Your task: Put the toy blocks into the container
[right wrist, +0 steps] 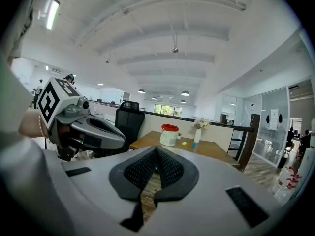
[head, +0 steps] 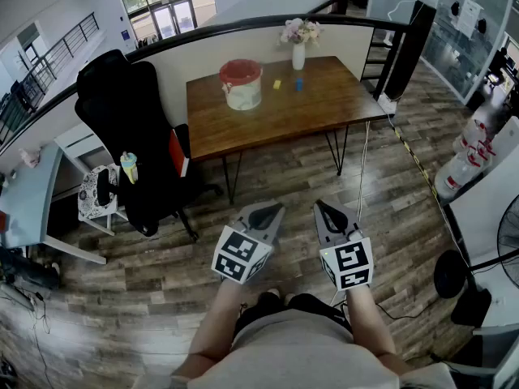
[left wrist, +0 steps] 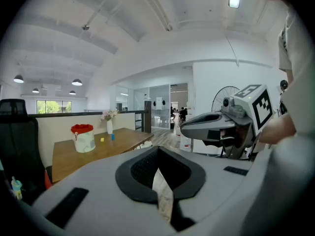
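The container (head: 241,83) is a white tub with a red rim on the far wooden table (head: 324,104). Right of it lie a small yellow block (head: 276,84) and a blue block (head: 298,83). I see the container (left wrist: 82,137) and both blocks far off in the left gripper view. In the right gripper view the container (right wrist: 169,135) shows beside the yellow block (right wrist: 184,143). My left gripper (head: 268,213) and right gripper (head: 327,211) are held side by side over the wood floor, well short of the table. Both are shut and hold nothing: left gripper (left wrist: 157,150), right gripper (right wrist: 156,149).
A white vase of flowers (head: 298,51) stands at the table's far edge. A black office chair (head: 130,128) and a patterned stool (head: 97,193) are to the left. Water bottles (head: 466,160) and a fan (head: 511,241) are on the right. A black railing (head: 243,27) runs behind the table.
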A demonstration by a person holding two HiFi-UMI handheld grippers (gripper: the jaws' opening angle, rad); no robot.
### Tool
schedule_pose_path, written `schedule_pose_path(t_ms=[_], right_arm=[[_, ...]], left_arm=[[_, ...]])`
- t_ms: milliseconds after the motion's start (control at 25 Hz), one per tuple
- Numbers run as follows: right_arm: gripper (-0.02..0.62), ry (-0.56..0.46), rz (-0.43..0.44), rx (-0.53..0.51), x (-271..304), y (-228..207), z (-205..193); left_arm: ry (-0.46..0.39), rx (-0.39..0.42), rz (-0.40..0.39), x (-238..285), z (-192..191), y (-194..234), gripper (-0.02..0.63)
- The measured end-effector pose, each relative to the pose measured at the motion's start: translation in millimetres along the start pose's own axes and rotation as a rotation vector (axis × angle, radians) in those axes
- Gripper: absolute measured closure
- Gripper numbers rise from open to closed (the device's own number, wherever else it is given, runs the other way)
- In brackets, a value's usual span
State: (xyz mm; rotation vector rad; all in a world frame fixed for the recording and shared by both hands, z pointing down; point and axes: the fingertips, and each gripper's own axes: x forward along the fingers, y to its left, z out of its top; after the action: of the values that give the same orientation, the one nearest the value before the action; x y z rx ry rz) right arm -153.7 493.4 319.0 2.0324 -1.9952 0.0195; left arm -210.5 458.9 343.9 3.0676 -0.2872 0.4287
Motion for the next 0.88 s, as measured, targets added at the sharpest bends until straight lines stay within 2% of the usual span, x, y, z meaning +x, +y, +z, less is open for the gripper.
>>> schedule_pose_path(t_ms=[160, 360, 880], right_arm=[[0.594, 0.003, 0.025, 0.0, 4, 6, 1], [0.591, 0.032, 0.08, 0.008, 8, 21, -5], [0.586, 0.035, 0.064, 0.066, 26, 31, -7]], left_arm=[[-0.011, -0.014, -0.002, 2, 2, 4, 0.592], [0.016, -0.043, -0.033, 1, -3, 1, 0.592], [-0.037, -0.049, -0.039, -3, -5, 23, 0.591]])
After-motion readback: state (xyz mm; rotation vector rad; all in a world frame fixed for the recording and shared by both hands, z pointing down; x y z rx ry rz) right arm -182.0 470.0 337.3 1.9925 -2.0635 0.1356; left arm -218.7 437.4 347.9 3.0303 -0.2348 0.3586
